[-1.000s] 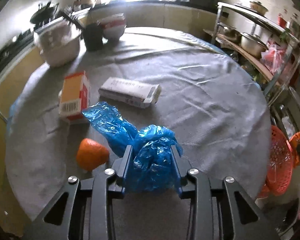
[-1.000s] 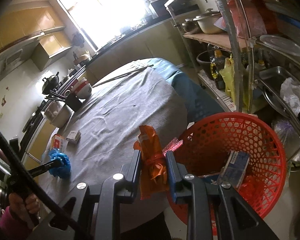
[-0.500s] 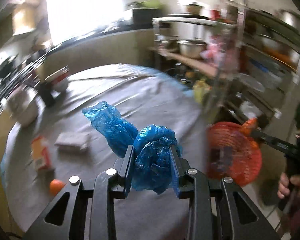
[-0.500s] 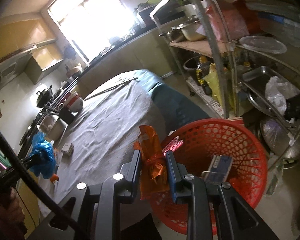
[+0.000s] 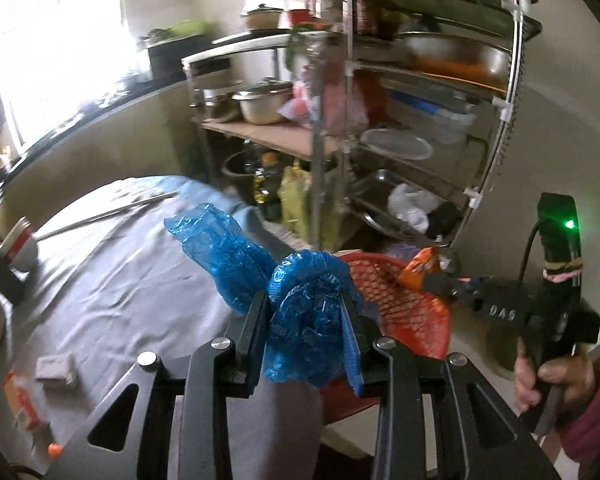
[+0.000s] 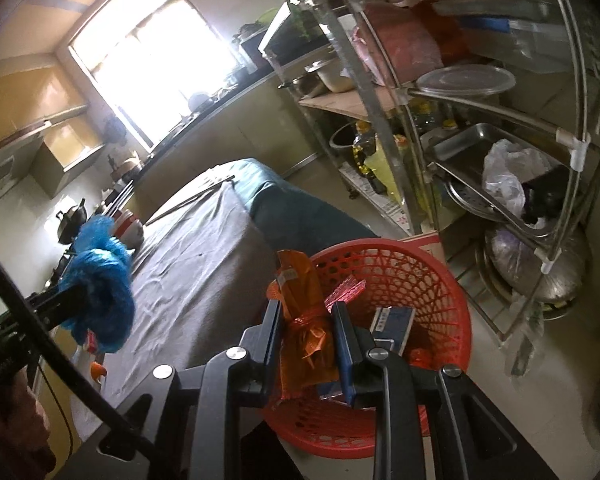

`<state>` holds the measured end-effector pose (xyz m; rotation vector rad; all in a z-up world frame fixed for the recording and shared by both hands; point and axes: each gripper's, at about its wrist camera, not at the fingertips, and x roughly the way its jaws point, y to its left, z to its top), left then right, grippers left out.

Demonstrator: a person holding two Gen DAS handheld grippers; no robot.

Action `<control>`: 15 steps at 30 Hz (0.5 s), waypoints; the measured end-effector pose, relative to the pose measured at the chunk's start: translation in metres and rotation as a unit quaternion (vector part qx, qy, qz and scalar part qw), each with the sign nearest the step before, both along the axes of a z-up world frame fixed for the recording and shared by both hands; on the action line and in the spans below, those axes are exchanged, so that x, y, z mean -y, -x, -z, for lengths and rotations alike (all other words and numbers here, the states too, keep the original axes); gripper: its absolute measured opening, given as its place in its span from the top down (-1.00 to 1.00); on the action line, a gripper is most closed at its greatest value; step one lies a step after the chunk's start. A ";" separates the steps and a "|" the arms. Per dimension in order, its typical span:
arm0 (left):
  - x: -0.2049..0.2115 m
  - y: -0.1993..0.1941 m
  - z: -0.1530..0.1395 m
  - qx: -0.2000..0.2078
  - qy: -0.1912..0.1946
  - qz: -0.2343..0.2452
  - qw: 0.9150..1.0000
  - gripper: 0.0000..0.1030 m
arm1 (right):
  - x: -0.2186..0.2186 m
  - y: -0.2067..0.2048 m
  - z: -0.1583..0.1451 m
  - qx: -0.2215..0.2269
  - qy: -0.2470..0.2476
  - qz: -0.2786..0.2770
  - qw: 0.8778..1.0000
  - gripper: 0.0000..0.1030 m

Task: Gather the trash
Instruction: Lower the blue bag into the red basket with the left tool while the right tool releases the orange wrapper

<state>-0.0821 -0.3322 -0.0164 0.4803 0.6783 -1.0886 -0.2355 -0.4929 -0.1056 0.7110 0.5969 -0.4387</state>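
Note:
My left gripper [image 5: 305, 314] is shut on a crumpled blue plastic bag [image 5: 300, 320] and holds it in the air over the table's edge, close to the red mesh basket [image 5: 404, 308]. The bag also shows in the right wrist view [image 6: 100, 292]. My right gripper [image 6: 306, 316] is shut on an orange wrapper [image 6: 304, 312] and holds it above the red basket [image 6: 440, 280], which has a blue-and-white carton [image 6: 392, 324] and other scraps inside. In the left wrist view the orange wrapper [image 5: 420, 268] hangs over the basket's far rim.
A round table with a grey cloth [image 5: 112, 280] carries a small grey box [image 5: 56, 368], an orange-and-white carton [image 5: 20, 404], a bit of orange [image 5: 54, 450] and bowls at the left. A metal rack [image 6: 480, 120] with pans, lids and bags stands behind the basket.
My left gripper has lifted the blue bag off the table and swung right toward the basket. My right gripper has moved the orange wrapper further over the basket.

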 end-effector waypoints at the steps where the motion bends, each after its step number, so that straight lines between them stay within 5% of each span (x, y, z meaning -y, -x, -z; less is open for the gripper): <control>1: 0.005 0.001 0.001 -0.003 0.000 0.005 1.000 0.30 | 0.001 0.000 0.000 -0.001 0.000 0.001 1.000 0.48; 7: 0.031 0.005 0.012 -0.028 0.002 0.022 0.999 0.30 | 0.006 0.007 -0.003 0.004 0.001 0.010 1.000 0.48; 15: 0.041 0.013 0.022 -0.010 -0.018 0.022 1.000 0.30 | 0.007 0.004 0.000 0.000 -0.001 0.007 1.000 0.48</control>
